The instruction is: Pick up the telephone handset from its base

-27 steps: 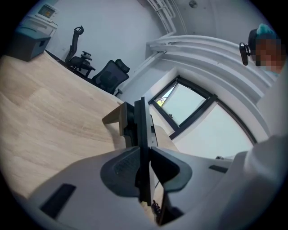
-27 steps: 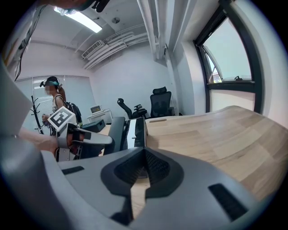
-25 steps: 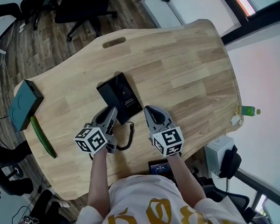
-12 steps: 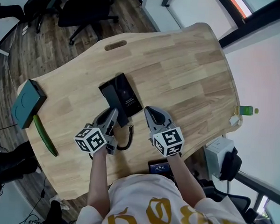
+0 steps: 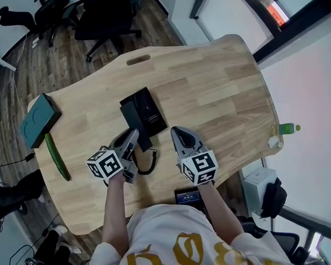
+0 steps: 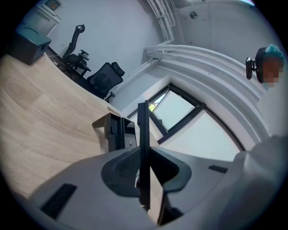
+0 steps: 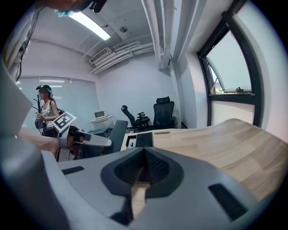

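The black telephone base (image 5: 146, 112) lies mid-table, also visible in the left gripper view as the base (image 6: 118, 132). My left gripper (image 5: 132, 136) is shut on the black handset (image 5: 143, 140), held just off the base's near end. Between the left gripper's (image 6: 144, 155) pads the handset (image 6: 144, 134) shows edge-on as a thin dark slab. A coiled cord (image 5: 150, 163) hangs in a loop under it to the table. My right gripper (image 5: 177, 132) hovers beside it to the right, shut and empty; in its own view the gripper (image 7: 144, 155) holds nothing.
A teal box (image 5: 40, 120) and a long green object (image 5: 58, 158) lie at the table's left edge. A small green bottle (image 5: 287, 128) sits off the right edge. Office chairs (image 5: 105, 9) stand beyond the wooden table (image 5: 212, 87). A person (image 7: 45, 112) stands in the background.
Both grippers have risen slightly, side by side. The left one has kept its hold on the handset and brought it up from the base. The right has stayed shut.
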